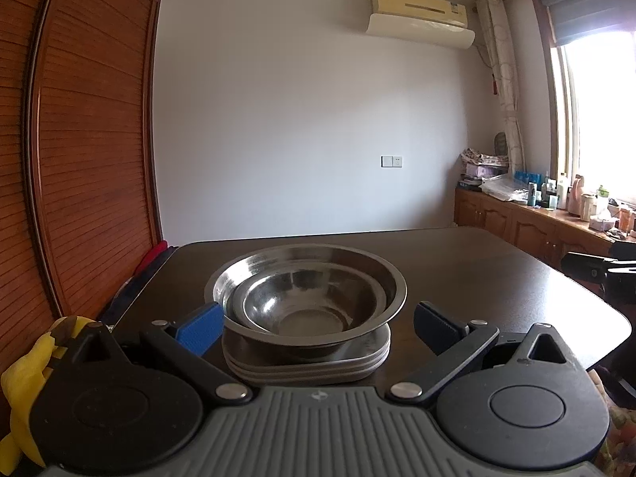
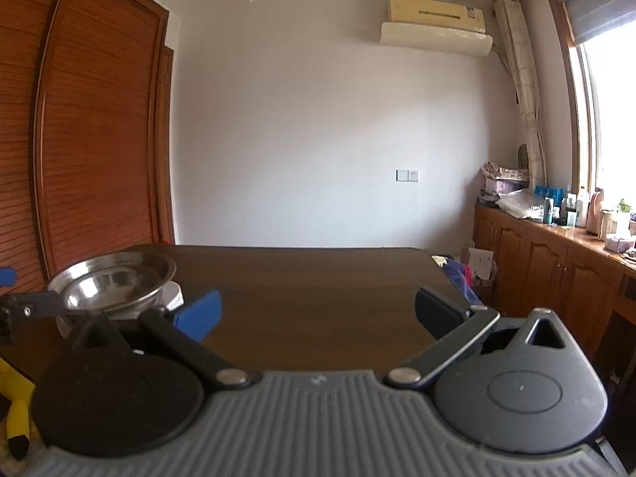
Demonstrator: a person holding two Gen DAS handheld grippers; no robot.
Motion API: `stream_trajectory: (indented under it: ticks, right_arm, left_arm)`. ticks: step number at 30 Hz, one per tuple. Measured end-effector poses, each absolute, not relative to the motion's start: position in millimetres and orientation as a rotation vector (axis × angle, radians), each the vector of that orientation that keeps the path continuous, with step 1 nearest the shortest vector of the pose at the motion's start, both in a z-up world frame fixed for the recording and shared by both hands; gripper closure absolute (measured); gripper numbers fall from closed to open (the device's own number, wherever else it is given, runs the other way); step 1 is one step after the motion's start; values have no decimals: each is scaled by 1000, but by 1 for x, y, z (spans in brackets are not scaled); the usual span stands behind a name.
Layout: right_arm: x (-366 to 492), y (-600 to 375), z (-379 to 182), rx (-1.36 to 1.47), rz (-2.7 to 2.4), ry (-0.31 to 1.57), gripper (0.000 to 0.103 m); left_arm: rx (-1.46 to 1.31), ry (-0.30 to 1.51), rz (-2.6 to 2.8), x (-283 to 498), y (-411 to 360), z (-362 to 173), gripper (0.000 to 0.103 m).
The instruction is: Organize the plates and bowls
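Left wrist view shows the sorting close to finished, by my reading: a small steel bowl [image 1: 296,302] sits nested inside a large steel bowl [image 1: 306,282], and both rest on a stack of plates [image 1: 308,361] near the front edge of the dark table [image 1: 497,278]. No other dish lies loose on the table in either view, so little seems left beyond backing away, though the table's near corners are hidden behind the gripper bodies. The left gripper [image 1: 318,324] has its jaws spread wide, one on each side of the stack; the left blue pad [image 1: 200,324] sits just beside the large bowl's rim, and whether it touches I cannot tell, while the right pad [image 1: 435,324] stands clear. It holds nothing. Right wrist view puts the same bowls [image 2: 113,284] off to the left, well apart from the right gripper [image 2: 316,312], whose jaws are likewise spread wide over bare table [image 2: 318,278], empty and touching nothing.
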State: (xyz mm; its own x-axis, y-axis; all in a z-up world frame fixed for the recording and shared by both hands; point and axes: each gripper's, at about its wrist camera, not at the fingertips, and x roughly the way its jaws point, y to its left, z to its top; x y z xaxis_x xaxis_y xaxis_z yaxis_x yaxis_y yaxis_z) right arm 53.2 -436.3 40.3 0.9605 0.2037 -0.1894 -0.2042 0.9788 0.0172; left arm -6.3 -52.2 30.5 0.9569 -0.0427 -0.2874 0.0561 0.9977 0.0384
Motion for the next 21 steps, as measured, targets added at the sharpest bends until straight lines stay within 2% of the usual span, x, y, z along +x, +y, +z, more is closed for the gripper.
stream_trajectory:
  ticks: [21]
  right_arm:
    - [52, -441, 42, -9, 203, 193, 0]
  left_arm:
    - [48, 290, -51, -8, -52, 32, 0]
